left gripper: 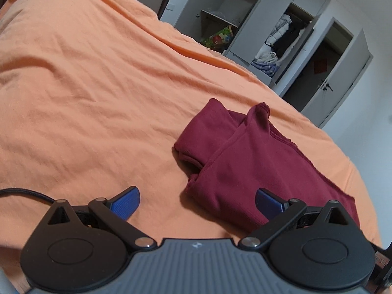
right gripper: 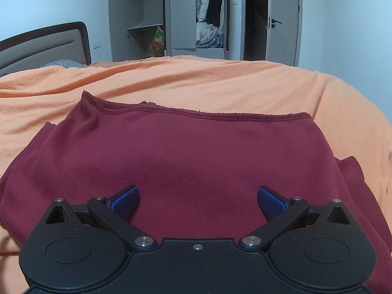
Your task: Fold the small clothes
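Observation:
A dark red garment [left gripper: 247,164] lies partly folded on the orange bedsheet [left gripper: 85,85], with a sleeve laid across it. My left gripper [left gripper: 197,204] is open above the sheet at the garment's near left corner; its right finger [left gripper: 268,203] hangs over the cloth and the left finger [left gripper: 126,202] over bare sheet. In the right wrist view the same garment [right gripper: 186,156] fills the foreground, its stitched hem [right gripper: 196,114] running along the far side. My right gripper [right gripper: 198,202] is open just above the cloth, with nothing between its fingers.
The bed's grey headboard [right gripper: 44,46] stands at the left. Beyond the bed is a grey wardrobe [right gripper: 181,14] with open doors and clothes inside, and a doorway [right gripper: 272,22] to its right. A black cable [left gripper: 27,192] trails over the sheet by my left gripper.

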